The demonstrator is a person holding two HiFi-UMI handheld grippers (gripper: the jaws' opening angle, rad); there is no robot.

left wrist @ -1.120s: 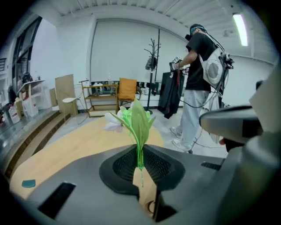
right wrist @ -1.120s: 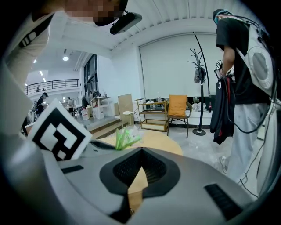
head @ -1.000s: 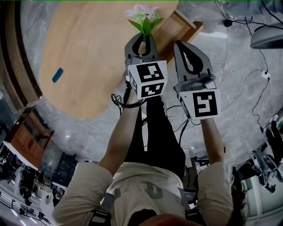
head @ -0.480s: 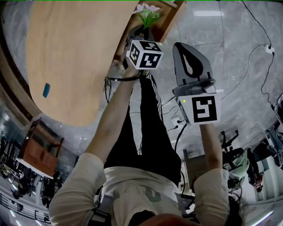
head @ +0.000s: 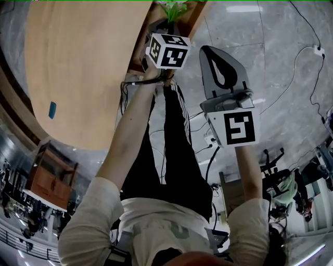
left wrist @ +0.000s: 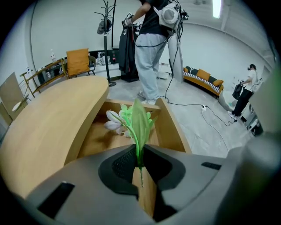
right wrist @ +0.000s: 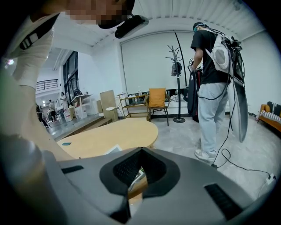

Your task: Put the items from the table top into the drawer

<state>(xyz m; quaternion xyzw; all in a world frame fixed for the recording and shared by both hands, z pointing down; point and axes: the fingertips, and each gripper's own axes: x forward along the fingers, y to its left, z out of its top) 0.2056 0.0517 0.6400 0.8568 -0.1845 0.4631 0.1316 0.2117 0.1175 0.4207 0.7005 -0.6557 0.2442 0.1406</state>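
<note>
At drawer [left wrist: 169, 127], left tongs [left wrist: 139, 151] clenched on flower stem [left wrist: 138, 139]; right tongs [right wrist: 140, 150] closed, empty.

flower [head: 174, 7] cropped at top, teal obj [head: 52, 109] unclear

Right gripper [right wrist: 141, 149]: jaws together at the tips, empty. Beyond them is a rounded wooden table [right wrist: 114, 134] with a small teal item [right wrist: 66, 143] lying on it. A person [right wrist: 213, 88] stands on the floor at right, just beside a coat stand [right wrist: 177, 70].
</note>
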